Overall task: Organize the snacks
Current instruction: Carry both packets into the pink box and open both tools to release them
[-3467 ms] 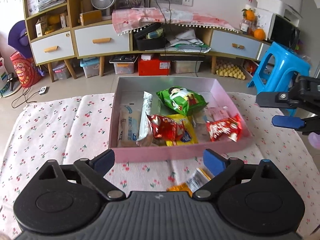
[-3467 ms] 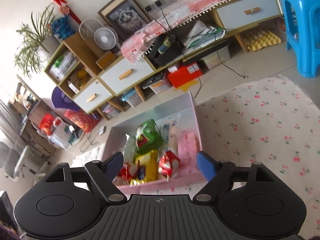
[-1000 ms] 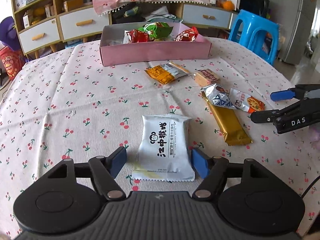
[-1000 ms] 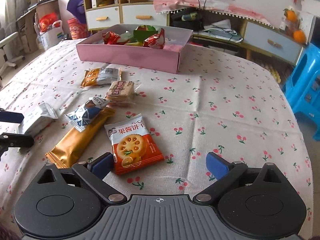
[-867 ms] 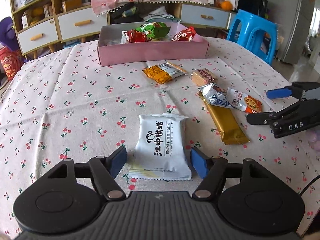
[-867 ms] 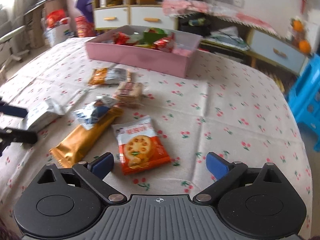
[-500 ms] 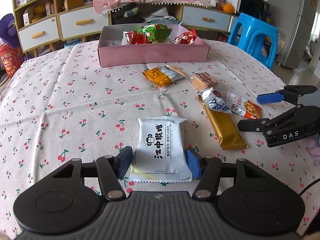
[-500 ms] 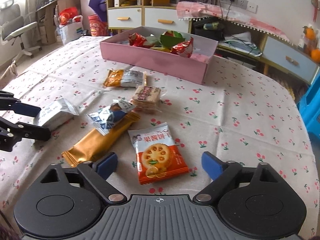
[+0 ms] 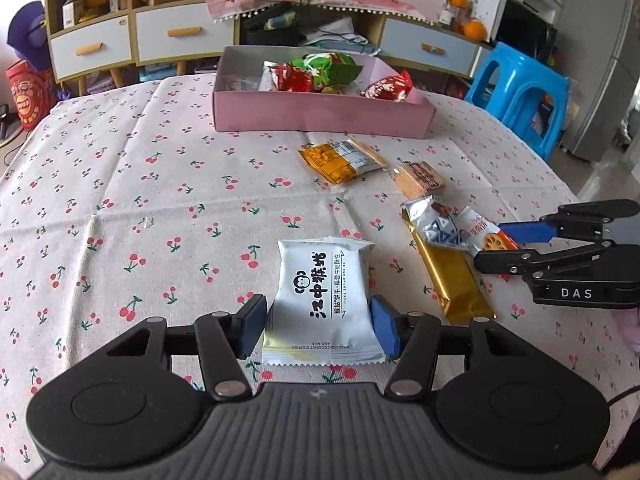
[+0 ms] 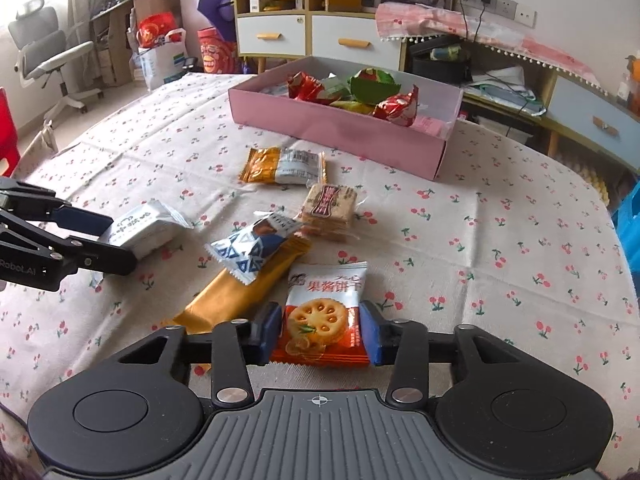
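Observation:
A white snack packet with black print lies on the cherry-print tablecloth, and my left gripper has its blue pads pressed against both long sides. In the right wrist view an orange biscuit packet sits between the pads of my right gripper. Its jaws are closing and the pads touch the packet's edges. The pink box stands at the far side of the table and holds several red, green and yellow snack bags.
Between the two grippers lie a gold bar and a blue-and-white triangle-print packet. Nearer the box are a cracker stack and an orange-and-white packet. A blue stool stands beyond the right edge.
Both grippers were at the pink box and came back to the near table. Over the last second both sets of jaws narrowed onto their packets, the right one far more.

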